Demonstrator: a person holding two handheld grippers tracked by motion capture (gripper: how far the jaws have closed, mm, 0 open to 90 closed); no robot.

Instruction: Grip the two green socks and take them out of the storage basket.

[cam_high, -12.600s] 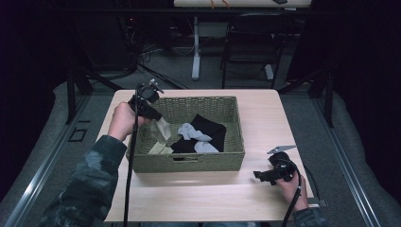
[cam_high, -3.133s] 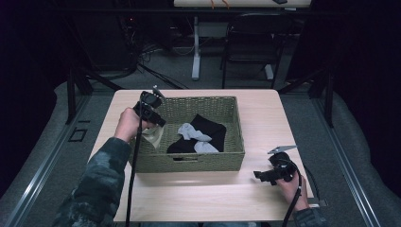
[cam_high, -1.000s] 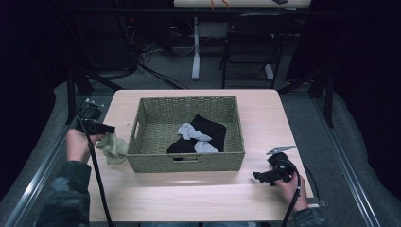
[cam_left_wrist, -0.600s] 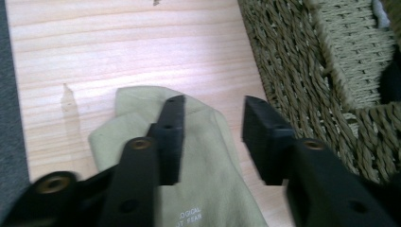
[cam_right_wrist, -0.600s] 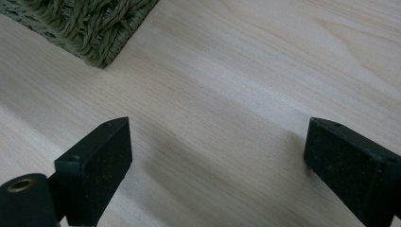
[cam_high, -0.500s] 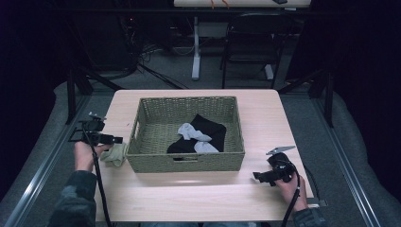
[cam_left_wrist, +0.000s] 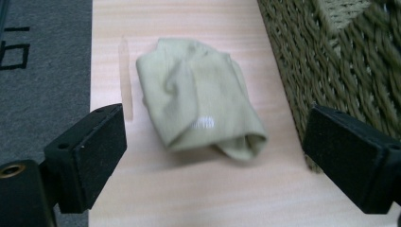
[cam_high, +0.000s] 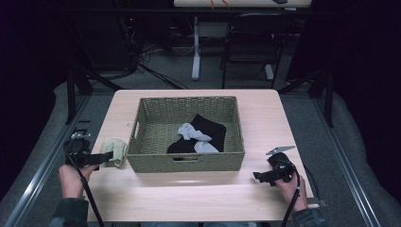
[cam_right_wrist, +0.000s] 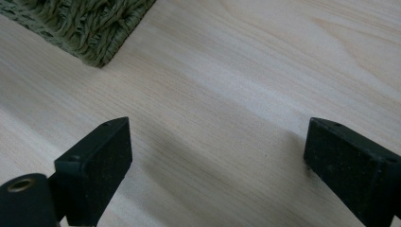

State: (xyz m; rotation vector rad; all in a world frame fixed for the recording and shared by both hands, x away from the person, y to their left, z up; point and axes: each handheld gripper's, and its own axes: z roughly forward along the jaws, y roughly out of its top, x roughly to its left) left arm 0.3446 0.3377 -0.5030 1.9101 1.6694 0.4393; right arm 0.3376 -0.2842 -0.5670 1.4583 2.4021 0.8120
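Observation:
A pale green sock [cam_high: 115, 150] lies crumpled on the wooden table [cam_high: 198, 198], just left of the woven basket [cam_high: 184, 163]. My left gripper [cam_high: 101, 158] is low at the table's left edge and points at the sock; its jaws have just been opening. In the left gripper view the sock [cam_left_wrist: 198, 118] rests free on the wood ahead of the wide-apart jaws of the left gripper [cam_left_wrist: 215, 142], and no pad touches it. A black sock [cam_high: 208, 130] and grey socks [cam_high: 191, 133] lie inside the basket. My right gripper [cam_high: 259, 177] rests open on the table at the near right, holding nothing.
The basket wall [cam_left_wrist: 331, 61] stands close to the sock's right side. A corner of the basket [cam_right_wrist: 94, 28] is ahead and left of the right gripper [cam_right_wrist: 215, 156], with bare wood [cam_right_wrist: 236, 94] between. A chair [cam_high: 250, 42] and dark floor lie beyond the table.
The left hand came down and nearer along the table's left edge. Its jaws opened and let go of the pale green sock, which now lies on the table. The right hand kept still.

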